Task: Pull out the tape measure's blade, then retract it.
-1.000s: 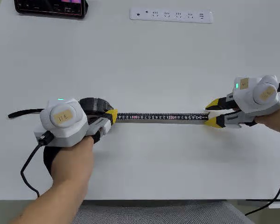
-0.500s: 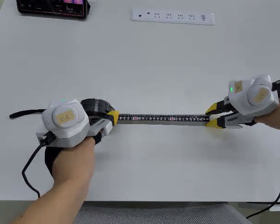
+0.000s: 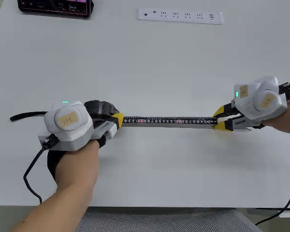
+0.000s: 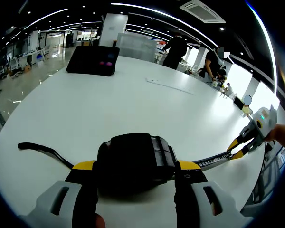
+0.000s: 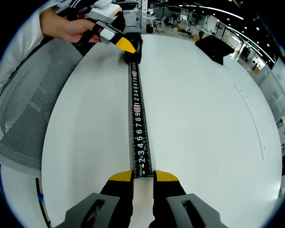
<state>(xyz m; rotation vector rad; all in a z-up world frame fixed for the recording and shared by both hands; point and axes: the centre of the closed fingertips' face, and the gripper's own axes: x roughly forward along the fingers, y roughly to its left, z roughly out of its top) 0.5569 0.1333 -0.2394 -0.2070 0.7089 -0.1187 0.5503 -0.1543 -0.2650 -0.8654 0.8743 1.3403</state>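
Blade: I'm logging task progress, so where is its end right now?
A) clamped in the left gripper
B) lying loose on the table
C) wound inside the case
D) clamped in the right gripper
D: the blade runs from the case, held in the left gripper, across the table to the right gripper, whose jaws are shut on its end.

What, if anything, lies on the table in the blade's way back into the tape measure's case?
Nothing visible does. The blade runs over bare table from the right gripper straight to the case in the left gripper; the power strip and dark screen device lie at the far edge.
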